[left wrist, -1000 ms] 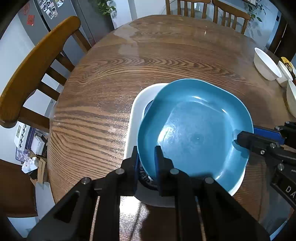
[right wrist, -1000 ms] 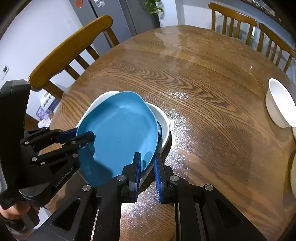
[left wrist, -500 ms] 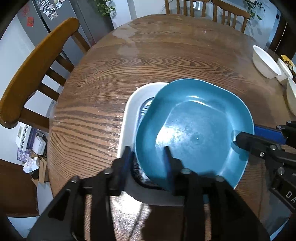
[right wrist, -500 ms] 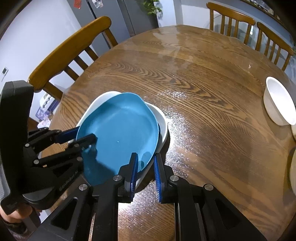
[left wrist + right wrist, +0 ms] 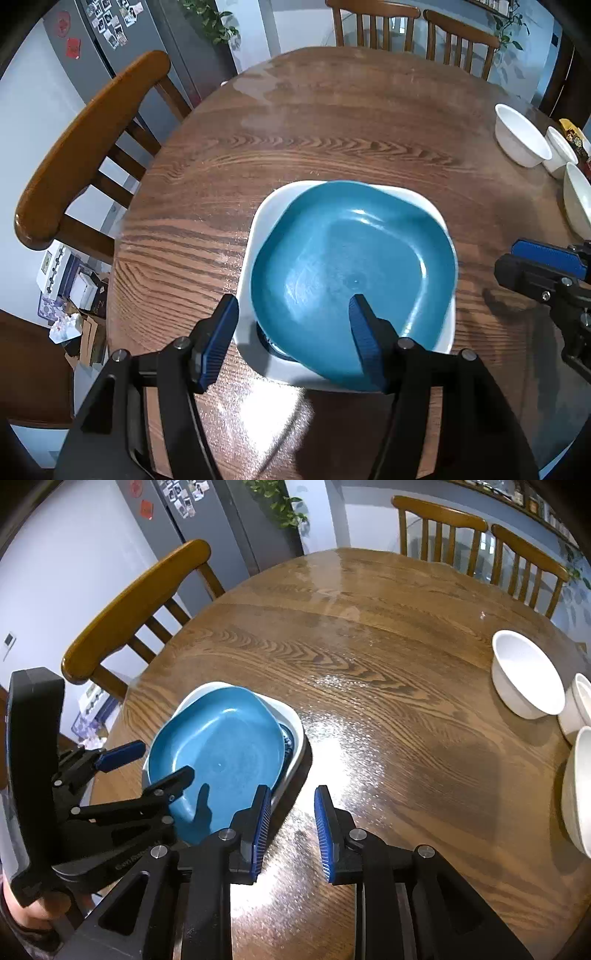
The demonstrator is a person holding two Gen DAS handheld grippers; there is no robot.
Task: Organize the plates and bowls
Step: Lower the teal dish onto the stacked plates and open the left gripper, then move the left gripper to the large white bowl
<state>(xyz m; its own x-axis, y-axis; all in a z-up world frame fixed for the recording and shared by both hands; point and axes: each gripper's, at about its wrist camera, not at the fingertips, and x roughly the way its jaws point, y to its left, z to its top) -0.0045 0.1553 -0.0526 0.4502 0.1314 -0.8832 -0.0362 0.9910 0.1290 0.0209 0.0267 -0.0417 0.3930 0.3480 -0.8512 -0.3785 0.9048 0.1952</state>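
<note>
Stacking done: blue plate sits on white plate near table's left edge; your left gripper and right gripper gape empty; bowls at right edge remain.

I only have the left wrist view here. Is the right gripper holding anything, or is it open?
Observer: Open. In the right wrist view the right gripper has its fingers apart with nothing between them.
Reviewer: Where is it relative to the plates?
Observer: One finger is by the near corner of the white plate; the other is over bare table.
Reviewer: Is the left one gripping the blue plate?
Observer: No. Seen from the side, the left gripper is open, with one finger above the blue plate, casting a shadow on it, and the other outside its rim.
</note>
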